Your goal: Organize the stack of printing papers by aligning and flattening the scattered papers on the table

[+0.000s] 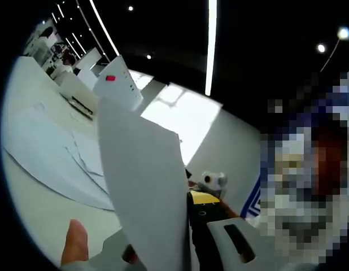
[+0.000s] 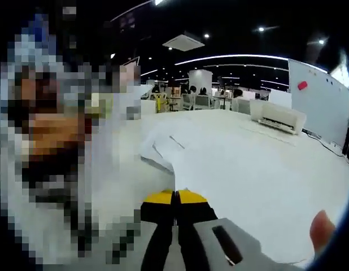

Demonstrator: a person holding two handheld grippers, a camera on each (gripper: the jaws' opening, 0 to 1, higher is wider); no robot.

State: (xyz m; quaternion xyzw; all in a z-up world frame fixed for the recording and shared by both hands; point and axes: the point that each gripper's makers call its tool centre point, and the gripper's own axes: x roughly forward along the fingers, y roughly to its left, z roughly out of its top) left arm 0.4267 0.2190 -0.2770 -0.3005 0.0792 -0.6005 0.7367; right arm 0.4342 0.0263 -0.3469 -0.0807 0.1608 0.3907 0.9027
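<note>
One sheet (image 1: pixel 143 186) lifted — others (image 2: pixel 219 164) scattered.

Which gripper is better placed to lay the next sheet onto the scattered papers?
Left, probably. The left gripper is shut on a raised sheet of paper, with the scattered papers on the table just beyond. The right gripper is shut with nothing between its jaws, facing the papers.

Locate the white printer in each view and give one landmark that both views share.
Left gripper view: the white printer sits upper left, on the far part of the table, left of the lifted sheet.
Right gripper view: it sits right of centre on the table's far edge.
Shared landmark: the white panel with a red mark, standing by the printer in both.
</note>
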